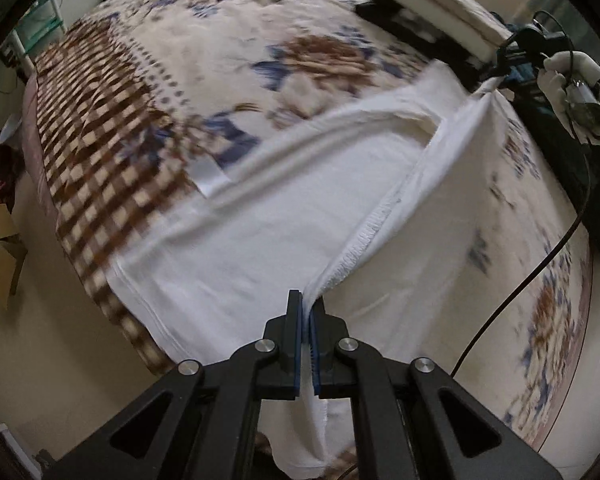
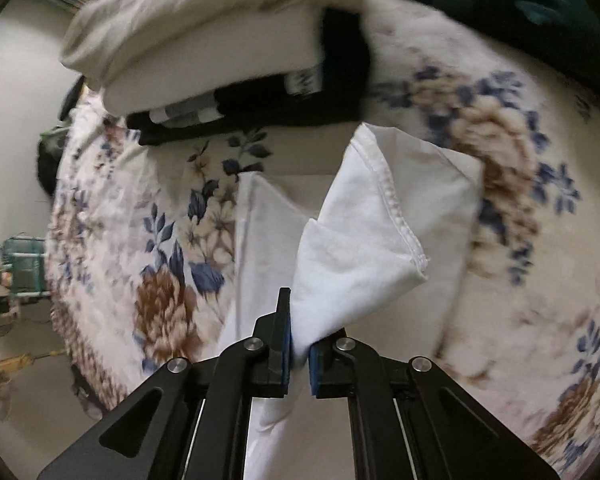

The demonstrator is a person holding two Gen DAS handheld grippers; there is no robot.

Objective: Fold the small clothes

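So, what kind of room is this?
Probably a bedroom at home: a bed with a floral cover, folded clothes stacked at its far end, and a cardboard box on the floor beside it.

My left wrist camera looks steeply down along its fingers, close above the white garment (image 1: pixel 260 240) on the flowered bed (image 1: pixel 228 48). My right wrist camera does likewise, sharing that garment (image 2: pixel 352 240) and bedspread.
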